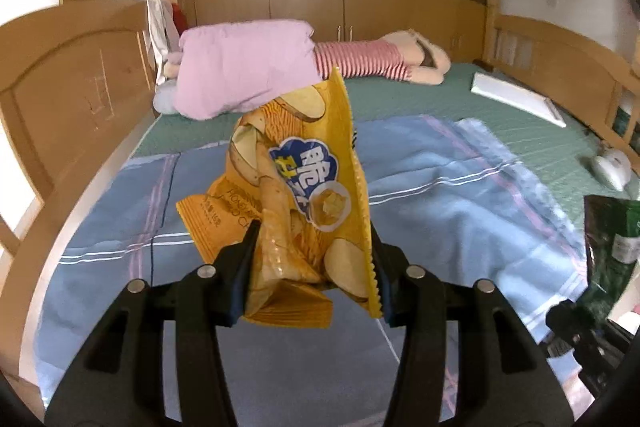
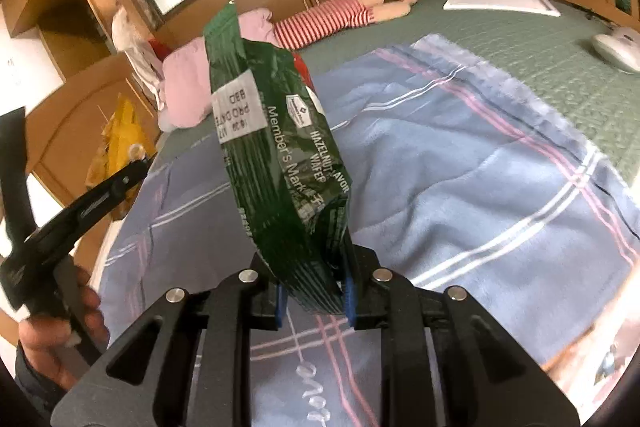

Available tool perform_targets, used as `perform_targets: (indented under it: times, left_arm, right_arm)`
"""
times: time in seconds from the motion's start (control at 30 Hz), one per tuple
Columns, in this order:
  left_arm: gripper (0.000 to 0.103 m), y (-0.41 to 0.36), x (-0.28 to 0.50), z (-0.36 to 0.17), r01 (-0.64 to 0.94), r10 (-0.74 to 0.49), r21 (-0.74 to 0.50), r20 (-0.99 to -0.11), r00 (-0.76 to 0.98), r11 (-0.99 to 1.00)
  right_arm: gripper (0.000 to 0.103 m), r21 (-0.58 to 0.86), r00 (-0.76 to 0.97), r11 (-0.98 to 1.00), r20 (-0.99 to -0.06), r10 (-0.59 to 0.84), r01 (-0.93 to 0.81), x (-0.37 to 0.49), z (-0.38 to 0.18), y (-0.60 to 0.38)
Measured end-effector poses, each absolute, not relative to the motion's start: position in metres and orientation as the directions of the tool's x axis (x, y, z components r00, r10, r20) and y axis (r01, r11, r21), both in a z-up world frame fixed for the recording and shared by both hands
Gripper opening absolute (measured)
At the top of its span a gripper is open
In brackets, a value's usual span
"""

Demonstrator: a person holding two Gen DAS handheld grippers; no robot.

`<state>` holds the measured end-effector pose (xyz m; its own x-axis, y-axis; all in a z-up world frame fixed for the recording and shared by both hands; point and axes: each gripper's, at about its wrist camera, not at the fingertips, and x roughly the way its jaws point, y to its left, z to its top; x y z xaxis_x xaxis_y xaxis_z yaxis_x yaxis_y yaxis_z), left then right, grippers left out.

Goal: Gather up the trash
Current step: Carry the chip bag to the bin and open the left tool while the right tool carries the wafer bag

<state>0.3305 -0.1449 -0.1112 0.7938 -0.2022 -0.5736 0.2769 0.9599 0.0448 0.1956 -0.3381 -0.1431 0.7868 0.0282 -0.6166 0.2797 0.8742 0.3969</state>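
Left hand-held gripper (image 1: 312,267) pinches the yellow chip bag (image 1: 296,203) at frame centre, right hand-held gripper (image 2: 314,297) pinches the green wafer wrapper (image 2: 276,163) above the bed (image 2: 500,39); slick film risks slipping loose.

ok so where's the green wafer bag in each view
Left wrist view: green wafer bag at the far right edge, partly cut off, above the right gripper's dark body.
Right wrist view: centre of the picture, held upright in the right gripper.
Shared landmark: the striped doll lying at the far side of the bed.
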Motion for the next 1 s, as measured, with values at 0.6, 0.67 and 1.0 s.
perform_targets:
  times: [0.6, 0.67, 1.0]
  left_arm:
    - [0.05, -0.284, 0.081, -0.066, 0.724, -0.63, -0.009, -0.501, 0.593, 0.689]
    - [0.051, -0.301, 0.065, -0.07, 0.76, -0.661, -0.015, -0.507, 0.554, 0.649]
    - [0.051, -0.371, 0.016, -0.113, 0.862, -0.691, 0.008, -0.594, 0.412, 0.507]
  right_arm:
    - [0.023, 0.301, 0.769, 0.771, -0.533, -0.352, 0.561, -0.071, -0.064, -0.383]
    - [0.023, 0.302, 0.754, 0.745, -0.531, -0.386, 0.594, -0.094, -0.064, -0.39]
    - [0.023, 0.325, 0.695, 0.642, -0.535, -0.481, 0.694, -0.161, -0.077, -0.416]
